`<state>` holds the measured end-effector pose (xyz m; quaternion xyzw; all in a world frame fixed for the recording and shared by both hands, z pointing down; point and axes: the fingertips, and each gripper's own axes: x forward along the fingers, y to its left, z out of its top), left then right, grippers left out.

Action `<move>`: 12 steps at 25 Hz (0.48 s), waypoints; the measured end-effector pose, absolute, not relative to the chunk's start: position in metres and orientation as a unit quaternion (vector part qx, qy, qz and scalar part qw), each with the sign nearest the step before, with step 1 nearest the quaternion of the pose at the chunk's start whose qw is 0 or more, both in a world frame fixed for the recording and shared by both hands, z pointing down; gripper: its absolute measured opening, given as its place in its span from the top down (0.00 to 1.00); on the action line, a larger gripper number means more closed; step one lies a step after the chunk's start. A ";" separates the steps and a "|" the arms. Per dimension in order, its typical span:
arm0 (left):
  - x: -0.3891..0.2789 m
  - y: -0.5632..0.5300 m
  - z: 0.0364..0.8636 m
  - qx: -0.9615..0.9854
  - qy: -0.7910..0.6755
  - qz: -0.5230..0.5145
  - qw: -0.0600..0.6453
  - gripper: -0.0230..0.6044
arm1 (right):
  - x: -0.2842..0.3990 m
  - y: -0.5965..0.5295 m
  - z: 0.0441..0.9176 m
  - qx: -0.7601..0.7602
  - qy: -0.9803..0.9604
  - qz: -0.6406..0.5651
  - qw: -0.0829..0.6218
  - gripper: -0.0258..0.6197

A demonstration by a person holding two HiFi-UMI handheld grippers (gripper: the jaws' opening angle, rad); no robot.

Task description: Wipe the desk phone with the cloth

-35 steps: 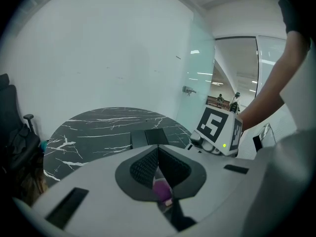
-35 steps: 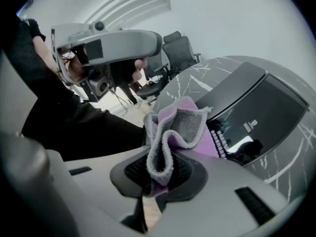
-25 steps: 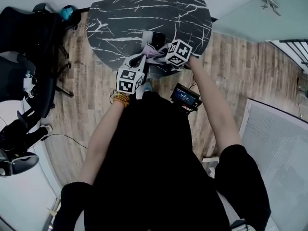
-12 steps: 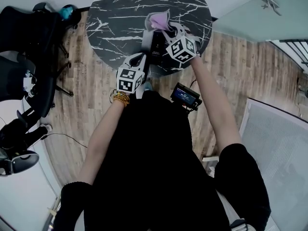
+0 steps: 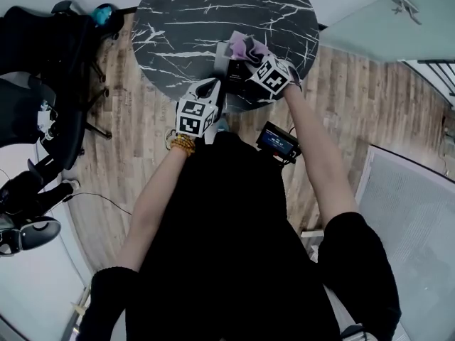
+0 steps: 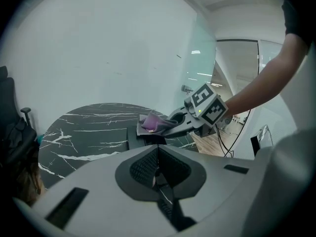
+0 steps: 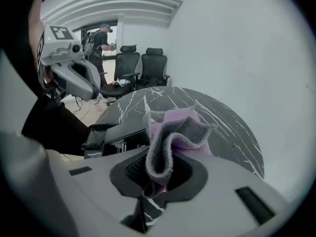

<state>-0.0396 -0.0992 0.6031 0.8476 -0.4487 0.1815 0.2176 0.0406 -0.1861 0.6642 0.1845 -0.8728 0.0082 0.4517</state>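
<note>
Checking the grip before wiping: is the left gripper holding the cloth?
No, the left gripper has its jaws closed on nothing; the cloth sits in the right gripper.

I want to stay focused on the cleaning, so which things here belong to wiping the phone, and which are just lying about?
For the job: cloth, pinched in the right tool; desk phone; marble table it sits on.

Just about: left tool, shut and empty; office chairs; small screen device near the person's waist.
</note>
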 end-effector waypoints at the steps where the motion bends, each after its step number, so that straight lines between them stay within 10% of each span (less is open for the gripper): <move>1: -0.040 -0.099 0.604 0.848 -0.448 0.183 0.218 0.94 | 0.039 -0.185 0.664 0.183 -0.875 0.020 0.448 0.87; 12: -0.039 -0.098 0.603 0.846 -0.448 0.183 0.225 0.94 | 0.034 -0.180 0.667 0.171 -0.882 0.069 0.434 0.88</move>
